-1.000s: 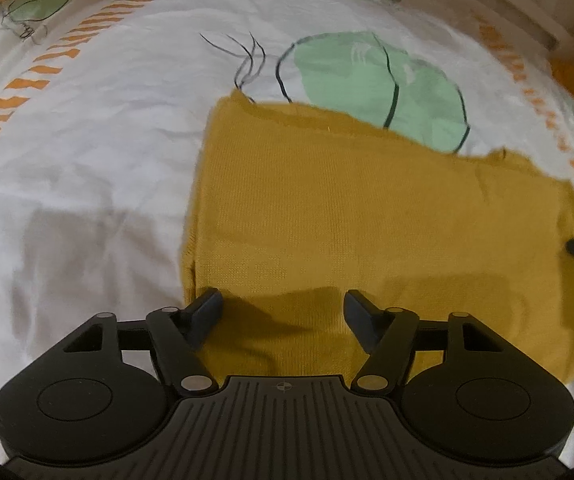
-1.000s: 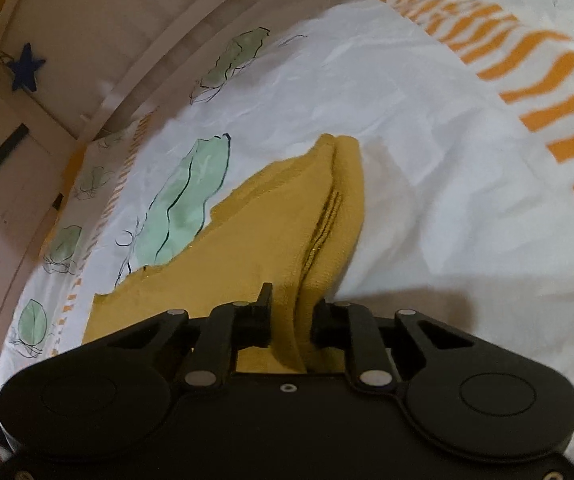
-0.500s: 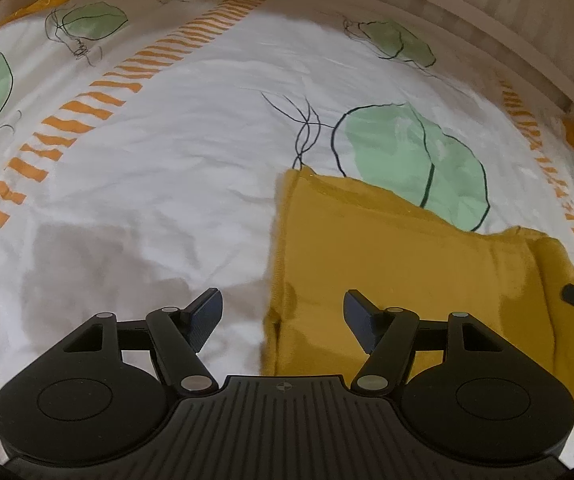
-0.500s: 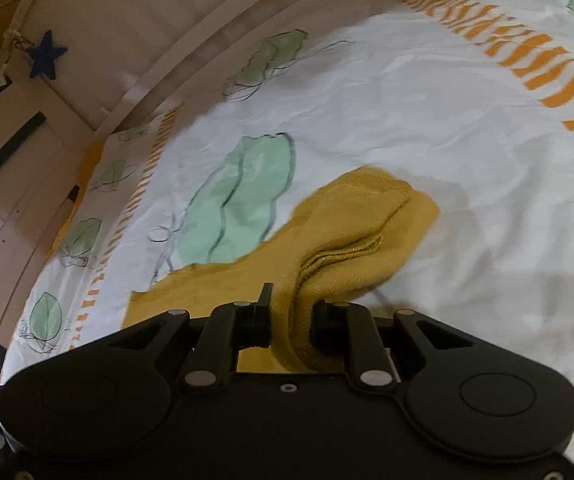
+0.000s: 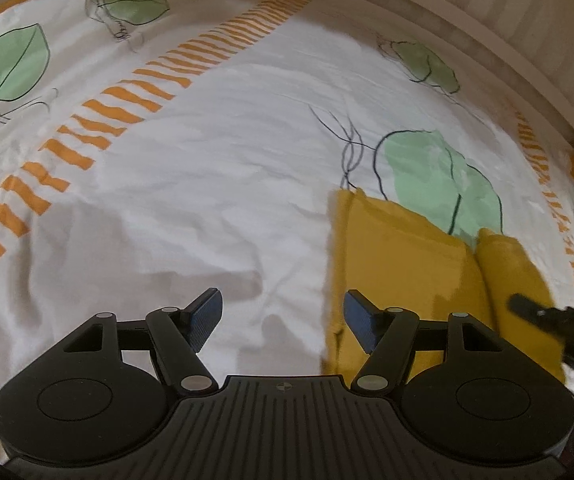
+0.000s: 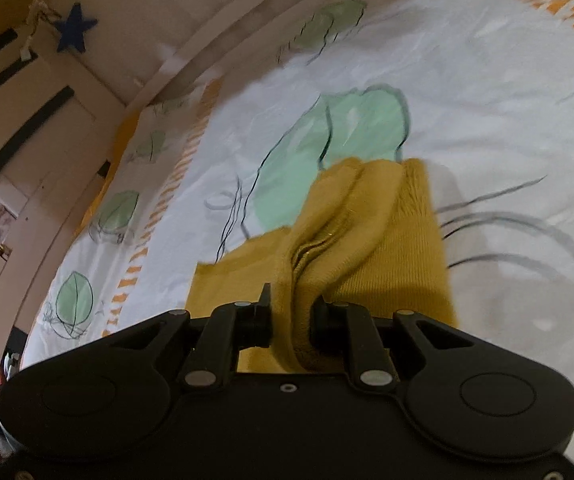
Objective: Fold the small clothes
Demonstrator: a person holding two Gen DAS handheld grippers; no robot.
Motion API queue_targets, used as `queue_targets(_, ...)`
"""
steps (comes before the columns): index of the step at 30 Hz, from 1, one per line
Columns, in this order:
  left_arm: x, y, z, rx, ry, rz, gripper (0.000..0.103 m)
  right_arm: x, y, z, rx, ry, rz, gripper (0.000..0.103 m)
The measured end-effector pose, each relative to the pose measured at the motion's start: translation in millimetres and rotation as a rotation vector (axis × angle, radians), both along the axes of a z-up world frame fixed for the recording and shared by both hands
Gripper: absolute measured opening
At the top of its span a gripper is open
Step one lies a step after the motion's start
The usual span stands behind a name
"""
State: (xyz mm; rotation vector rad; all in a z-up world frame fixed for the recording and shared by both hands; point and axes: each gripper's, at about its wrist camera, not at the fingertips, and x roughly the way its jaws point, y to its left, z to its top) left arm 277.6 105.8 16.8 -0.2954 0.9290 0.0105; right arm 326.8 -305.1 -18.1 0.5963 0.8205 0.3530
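A mustard-yellow knitted garment (image 5: 403, 256) lies on the white bed sheet (image 5: 207, 208) at the right of the left wrist view. My left gripper (image 5: 283, 316) hovers open over bare sheet just left of the garment's edge, with nothing between its fingers. In the right wrist view my right gripper (image 6: 291, 320) is shut on a bunched fold of the same garment (image 6: 371, 236), which is lifted and drawn over the flat part. The other gripper's black tip (image 5: 527, 306) shows at the right edge of the left wrist view.
The sheet carries green leaf prints (image 5: 439, 176) and orange striped bands (image 5: 159, 84). A pale slatted bed frame (image 5: 487, 8) curves along the far side. A blue star (image 6: 74, 34) hangs on the frame, with cupboard doors (image 6: 27, 128) beyond.
My left gripper has moved left off the garment and now hangs over bare sheet. My right gripper has carried its held fold across, doubling the garment over itself.
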Motion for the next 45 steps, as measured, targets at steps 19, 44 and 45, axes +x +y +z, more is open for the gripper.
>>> queue_targets(19,-4.9,25.0,5.3,-0.058,-0.007,0.027,0.066,13.6,97.0,-1.9,-0.068,-0.002,0.034,0.025)
queue_targets(44,-0.9,16.1,-0.6,-0.039,0.005,0.010,0.066,-7.4,105.5,19.1,-0.026,-0.088,0.179,0.046)
queue_targets(45,-0.7,13.6,-1.7,-0.041,0.006,0.003,0.066,-9.5,101.2,19.5,-0.043,-0.086,0.173,0.048)
